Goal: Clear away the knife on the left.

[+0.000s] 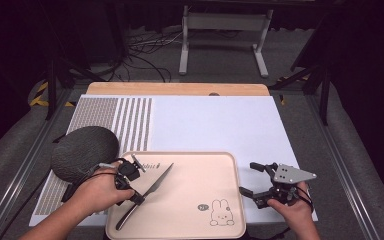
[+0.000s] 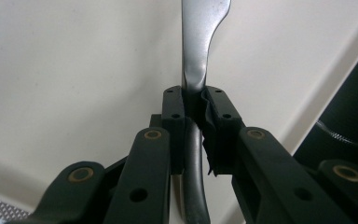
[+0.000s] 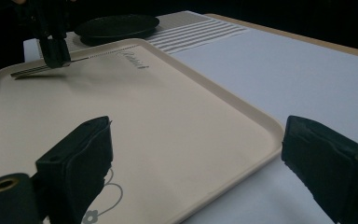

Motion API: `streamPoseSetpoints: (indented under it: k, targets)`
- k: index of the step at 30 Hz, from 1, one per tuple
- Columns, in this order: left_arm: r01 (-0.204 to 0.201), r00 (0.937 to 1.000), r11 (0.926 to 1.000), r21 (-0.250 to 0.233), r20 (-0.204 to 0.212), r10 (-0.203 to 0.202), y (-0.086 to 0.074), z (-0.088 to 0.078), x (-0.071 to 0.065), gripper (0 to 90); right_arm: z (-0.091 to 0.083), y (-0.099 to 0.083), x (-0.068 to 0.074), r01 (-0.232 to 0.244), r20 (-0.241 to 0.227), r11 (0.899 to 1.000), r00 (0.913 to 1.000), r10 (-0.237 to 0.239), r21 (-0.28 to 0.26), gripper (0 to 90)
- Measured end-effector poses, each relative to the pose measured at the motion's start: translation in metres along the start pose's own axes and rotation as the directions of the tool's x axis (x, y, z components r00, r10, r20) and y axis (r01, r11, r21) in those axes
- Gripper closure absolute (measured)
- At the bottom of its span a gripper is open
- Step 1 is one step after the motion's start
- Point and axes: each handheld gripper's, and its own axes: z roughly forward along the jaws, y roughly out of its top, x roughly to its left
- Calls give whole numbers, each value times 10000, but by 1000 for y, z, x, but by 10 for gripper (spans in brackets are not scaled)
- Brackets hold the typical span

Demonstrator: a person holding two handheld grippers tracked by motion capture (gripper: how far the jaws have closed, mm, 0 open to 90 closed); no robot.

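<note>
Left gripper (image 1: 130, 187) jaws clamped on knife (image 1: 152, 190) near where handle meets blade, blade reaching ahead low over tray (image 1: 190, 205) for laying flat. Right gripper (image 1: 260, 182) jaws spread wide, empty, beside tray's rim.

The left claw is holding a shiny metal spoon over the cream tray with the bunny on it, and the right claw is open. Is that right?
Almost. It is not a spoon: the left claw grips a shiny metal table knife, its pointed blade lying over the cream plastic tray with the bunny drawing, as the high view shows. The rest holds: the right claw is open, holding nothing.
</note>
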Motion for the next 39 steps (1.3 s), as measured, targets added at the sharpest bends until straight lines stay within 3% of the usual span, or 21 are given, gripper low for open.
streamPoseSetpoints:
  k: [2, 11, 16, 39]
  targets:
    - [179, 9998, 9998, 59, 3, -179, -1, 2, 1, 804, 0, 0, 0, -20, 26, 10000, 10000, 20, 22, 99]
    - [295, 9996, 9995, 132, -53, -295, -1, 5, 4, 804, 0, 0, 0, -49, 19, 10000, 10000, 49, 39, 100]
    - [466, 9986, 9983, 339, -263, -457, -1, 9, 5, 802, 0, 0, -1, -71, 41, 10000, 10000, 71, -1, 100]
    - [333, 9964, 9976, 611, -801, -283, -1, 11, 4, 799, 0, -1, -1, -52, 20, 10000, 10000, 52, 61, 100]
